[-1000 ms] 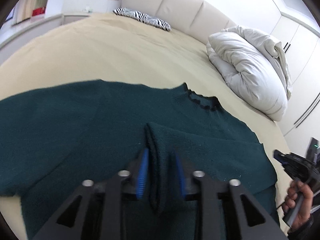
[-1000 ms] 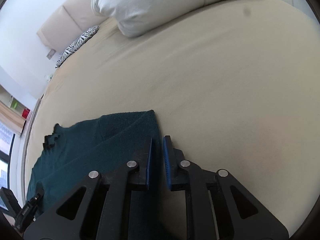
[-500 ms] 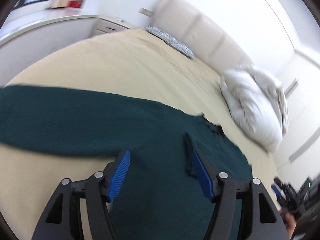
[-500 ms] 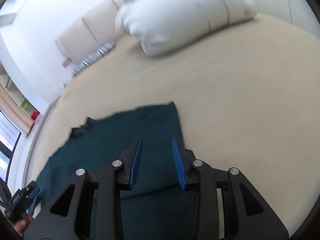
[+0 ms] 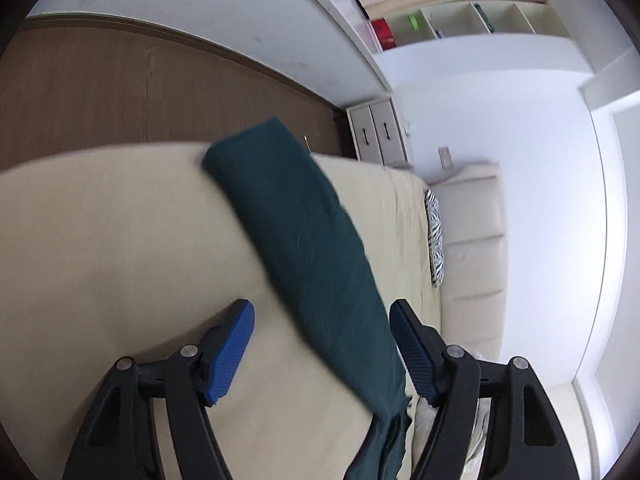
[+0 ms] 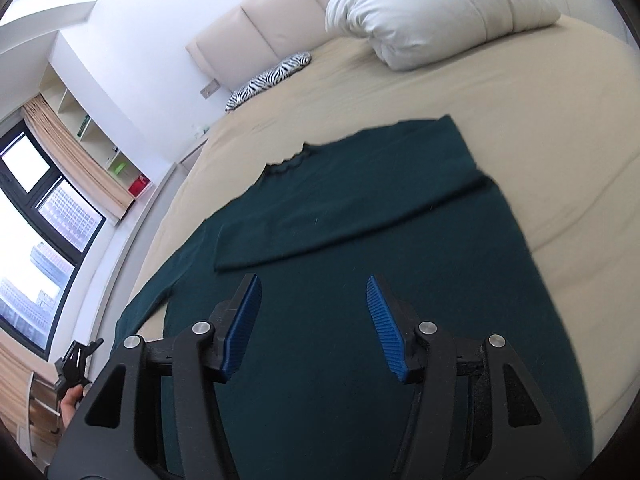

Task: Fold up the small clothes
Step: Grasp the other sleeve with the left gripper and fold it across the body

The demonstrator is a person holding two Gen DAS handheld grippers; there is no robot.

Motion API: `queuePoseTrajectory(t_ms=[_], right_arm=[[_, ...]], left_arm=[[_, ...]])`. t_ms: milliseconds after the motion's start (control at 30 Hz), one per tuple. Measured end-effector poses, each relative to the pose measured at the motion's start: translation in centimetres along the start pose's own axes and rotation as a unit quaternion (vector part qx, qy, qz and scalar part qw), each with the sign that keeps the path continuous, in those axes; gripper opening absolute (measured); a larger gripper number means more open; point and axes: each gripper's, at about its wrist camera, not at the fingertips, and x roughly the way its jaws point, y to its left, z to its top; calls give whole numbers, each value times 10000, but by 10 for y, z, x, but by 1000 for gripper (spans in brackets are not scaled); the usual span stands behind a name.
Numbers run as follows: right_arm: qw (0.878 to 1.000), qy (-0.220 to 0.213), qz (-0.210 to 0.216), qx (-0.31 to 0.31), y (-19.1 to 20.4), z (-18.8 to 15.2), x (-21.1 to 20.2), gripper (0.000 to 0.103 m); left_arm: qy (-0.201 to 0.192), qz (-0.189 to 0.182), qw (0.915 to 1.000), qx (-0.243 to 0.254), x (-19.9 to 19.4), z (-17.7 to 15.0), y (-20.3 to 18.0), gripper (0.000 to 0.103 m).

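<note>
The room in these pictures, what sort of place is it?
Most likely a bedroom: a wide bed with a padded headboard, a white duvet bundled near it, and a zebra-print pillow.

Cut-off and blurred parts

We see the sweater (image 6: 360, 240) running off the right wrist view's lower edge; in the left wrist view its sleeve (image 5: 304, 248) is motion-blurred and leaves the frame below.

Bare sheet (image 6: 560, 128) around sweater (image 6: 380, 240); duvet (image 6: 436, 12) far corner
</note>
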Motion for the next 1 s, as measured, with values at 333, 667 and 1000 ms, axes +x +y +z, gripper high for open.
queuePoseTrajectory(t_ms=[333,667,1000], right_arm=[[9998,-159,90,105,2,-10,-34,54],[9976,-81,50,692,-48,-26,-33,54],[9947,-191,-71,1008,-93,-29,-42,54]], left_arm=[[-536,368,9969,439,5,17,-31,7],[-31,211,8694,4936,40,-202,-235,8],[902,595,7341,6704,128,-419,-215,53]])
